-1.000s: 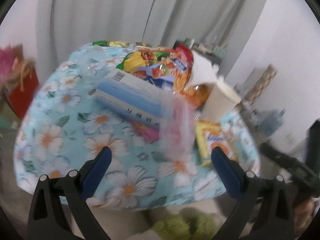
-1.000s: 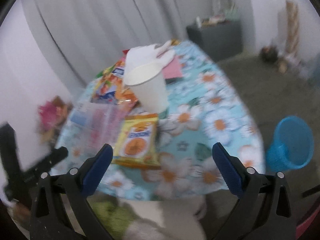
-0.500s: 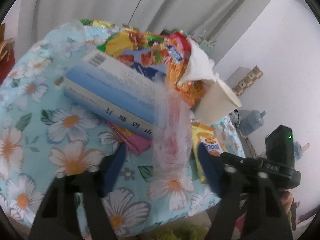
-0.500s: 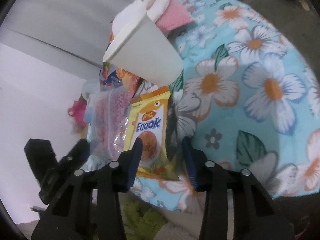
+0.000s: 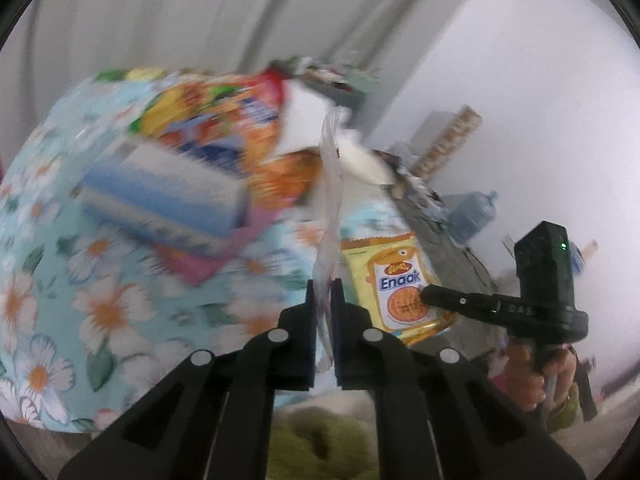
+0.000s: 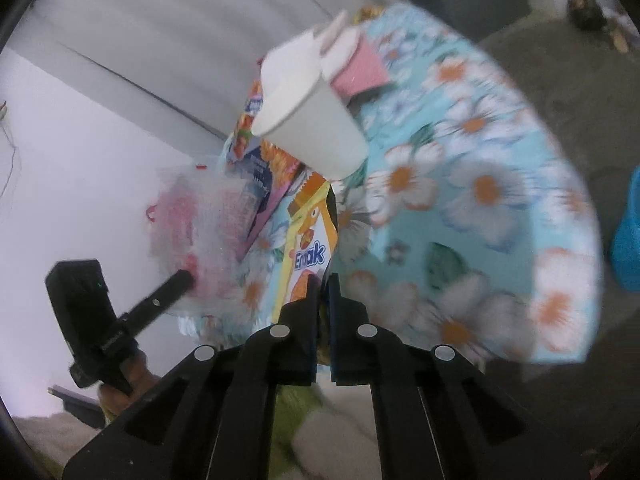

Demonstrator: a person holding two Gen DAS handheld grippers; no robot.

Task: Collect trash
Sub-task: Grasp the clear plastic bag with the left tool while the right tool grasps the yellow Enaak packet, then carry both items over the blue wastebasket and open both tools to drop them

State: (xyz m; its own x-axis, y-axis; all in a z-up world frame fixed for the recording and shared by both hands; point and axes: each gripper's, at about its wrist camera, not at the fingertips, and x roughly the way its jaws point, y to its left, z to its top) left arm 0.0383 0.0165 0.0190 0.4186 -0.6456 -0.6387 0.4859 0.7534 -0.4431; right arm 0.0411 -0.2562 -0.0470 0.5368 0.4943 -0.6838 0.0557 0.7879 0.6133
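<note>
My left gripper (image 5: 323, 286) is shut on a clear plastic bag with pink print (image 5: 332, 200), seen edge-on and lifted above the table; the bag also shows in the right wrist view (image 6: 200, 220). My right gripper (image 6: 323, 280) is shut on the near edge of a yellow Enaak snack packet (image 6: 306, 236), which also shows in the left wrist view (image 5: 396, 280) at the table's near right edge. The right gripper appears in the left wrist view (image 5: 428, 293), the left gripper in the right wrist view (image 6: 188, 278).
The flowered blue tablecloth (image 6: 480, 184) carries a white paper cup (image 6: 308, 120), a large orange snack bag (image 5: 224, 120), a blue box (image 5: 168, 196), pink paper (image 5: 200, 260) and white tissue. A blue bin (image 6: 628, 236) stands on the floor at the right.
Both grippers have closed: the left on the plastic bag, lifting it, and the right on the Enaak packet's edge. Both views are blurred by motion.
</note>
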